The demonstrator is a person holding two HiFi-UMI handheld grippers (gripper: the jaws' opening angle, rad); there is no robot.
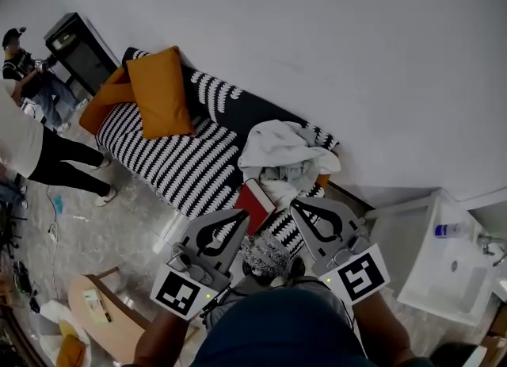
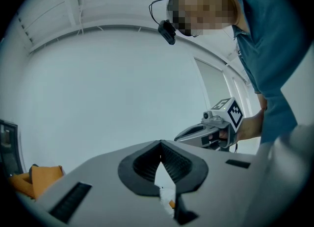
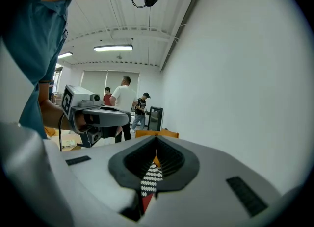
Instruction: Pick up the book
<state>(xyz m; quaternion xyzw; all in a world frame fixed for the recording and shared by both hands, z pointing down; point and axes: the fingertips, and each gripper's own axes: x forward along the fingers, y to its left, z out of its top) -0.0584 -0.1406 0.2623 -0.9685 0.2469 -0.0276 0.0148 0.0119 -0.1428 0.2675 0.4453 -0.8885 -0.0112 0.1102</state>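
Note:
In the head view a red book [image 1: 255, 204] lies on the black-and-white striped sofa [image 1: 182, 163], at its near right end beside a heap of white cloth [image 1: 281, 151]. My left gripper [image 1: 242, 213] is shut and empty, its tip just short of the book's near edge. Just to the right of the book, my right gripper [image 1: 297, 203] is also shut and empty. In the right gripper view the striped cover and a red sliver of the book [image 3: 146, 201] show through the gap behind the closed tips of the right gripper [image 3: 156, 140]. The left gripper [image 2: 160, 145] faces a bare wall.
Two orange cushions [image 1: 161, 92] lie at the sofa's far end. People [image 1: 36, 147] stand at the left near a black cabinet [image 1: 75, 44]. A white basin unit [image 1: 451, 266] stands at the right. A small wooden table [image 1: 95, 306] is at the lower left.

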